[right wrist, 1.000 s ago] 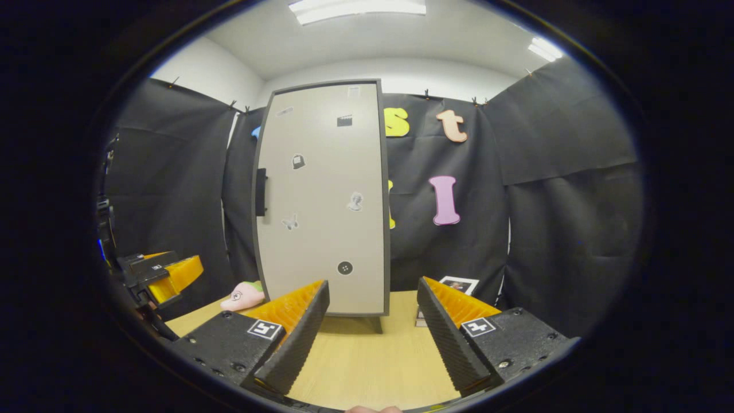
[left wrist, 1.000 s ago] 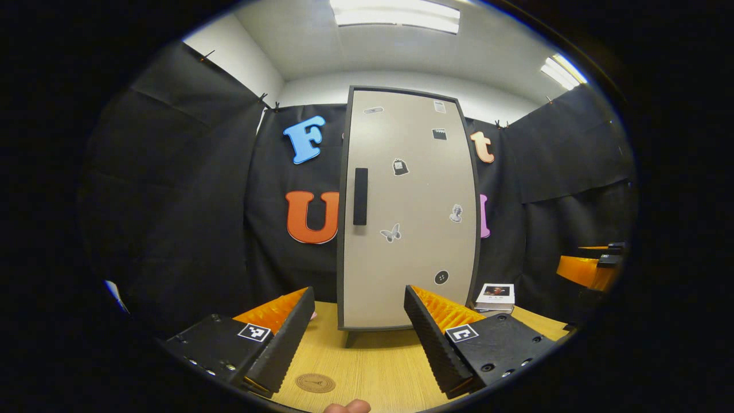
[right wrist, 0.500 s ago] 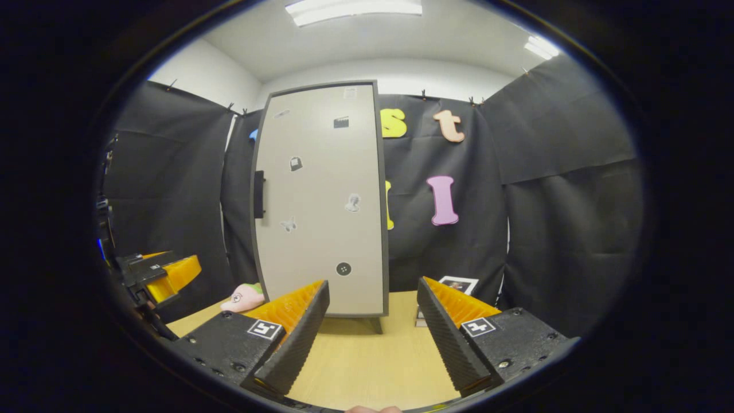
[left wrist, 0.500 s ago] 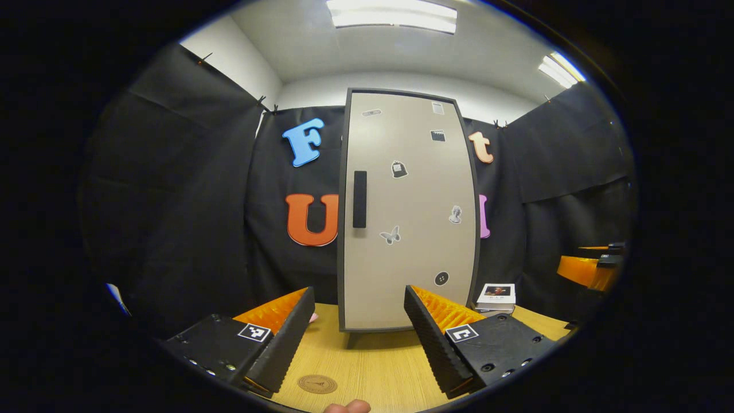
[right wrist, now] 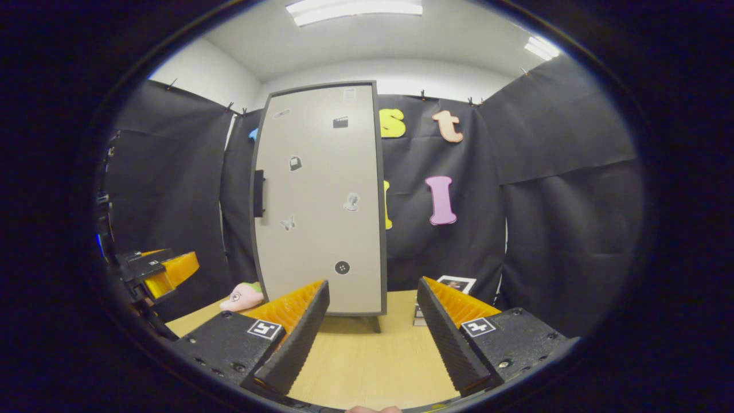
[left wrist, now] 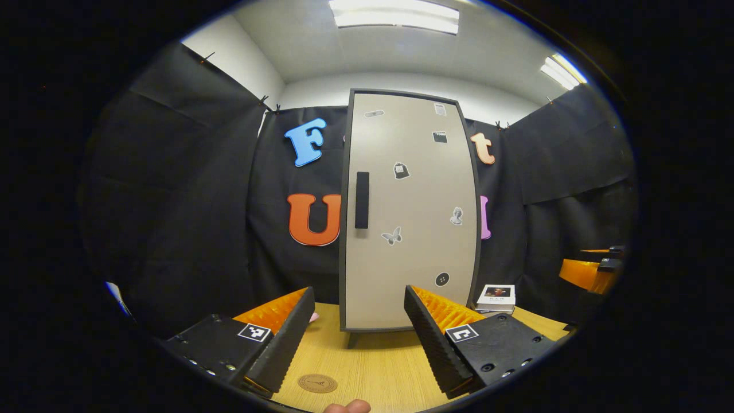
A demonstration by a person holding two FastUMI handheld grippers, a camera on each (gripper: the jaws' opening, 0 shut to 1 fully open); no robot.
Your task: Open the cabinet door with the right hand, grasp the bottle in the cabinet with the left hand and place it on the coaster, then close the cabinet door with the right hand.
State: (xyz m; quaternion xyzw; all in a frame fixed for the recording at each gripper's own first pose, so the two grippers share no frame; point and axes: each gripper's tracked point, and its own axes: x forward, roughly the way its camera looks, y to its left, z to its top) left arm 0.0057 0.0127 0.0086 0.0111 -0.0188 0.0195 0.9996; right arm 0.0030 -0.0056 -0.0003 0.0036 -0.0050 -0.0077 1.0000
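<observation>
A tall grey cabinet (left wrist: 410,212) stands on the wooden table (left wrist: 378,367) with its door closed and a dark vertical handle (left wrist: 361,199) near the door's left edge. The same cabinet (right wrist: 321,201) is in the right gripper view, its handle (right wrist: 259,193) at the left. The closed door hides whatever is inside. A round brown coaster (left wrist: 317,383) lies on the table close in front of my left gripper (left wrist: 354,330), which is open and holds nothing. My right gripper (right wrist: 373,324) is open too, well short of the cabinet. Far off, the right gripper (left wrist: 590,269) appears in the left gripper view, and the left gripper (right wrist: 157,269) in the right gripper view.
A small stack of books (left wrist: 496,297) sits to the right of the cabinet, also seen as books (right wrist: 453,285) by the wall. A pink and green plush toy (right wrist: 243,295) lies to the cabinet's left. A fingertip (left wrist: 347,406) shows at the bottom edge.
Both views shifted only slightly; the cabinet sits a touch lower and to the right in the left gripper view. Both grippers stay open and the door stays closed.
</observation>
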